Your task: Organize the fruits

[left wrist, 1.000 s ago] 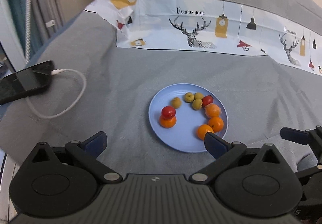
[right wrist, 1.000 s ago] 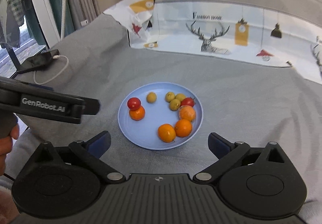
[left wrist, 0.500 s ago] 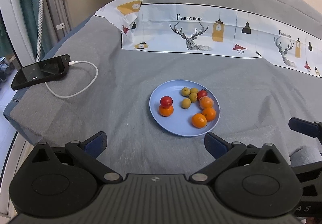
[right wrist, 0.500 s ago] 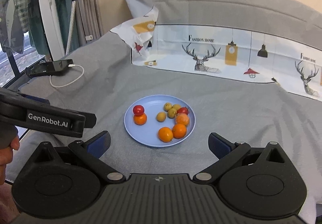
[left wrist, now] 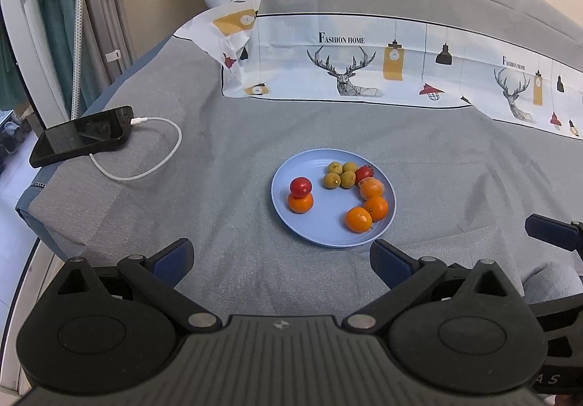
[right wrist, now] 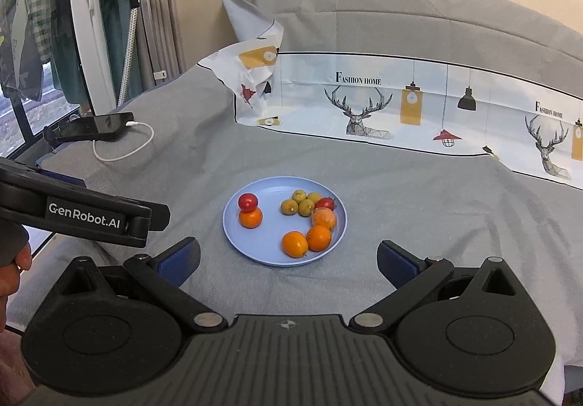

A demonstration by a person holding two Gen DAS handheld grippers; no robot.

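A grey woven sheet (left wrist: 226, 136) covers the bed, and its far side rises into a fold with a white printed band (left wrist: 364, 67) showing deer and lamps; the band is cut off at the right edge. On the sheet lies a round, smooth, pale blue plate (left wrist: 329, 234), near the middle, a little beyond both grippers. A black phone (left wrist: 82, 140) with a white cable (left wrist: 160, 154) lies well apart at the left. On the plate, a red tomato (left wrist: 300, 186) touches an orange mandarin (left wrist: 300, 202); four small green-yellow fruits (left wrist: 340, 174) are clustered, and a second tomato is half hidden behind them. Three more mandarins (left wrist: 368, 205) curve along the right rim. The left gripper (left wrist: 280, 256) and the right gripper (right wrist: 289, 260) both have the fingers wide apart, holding nothing.
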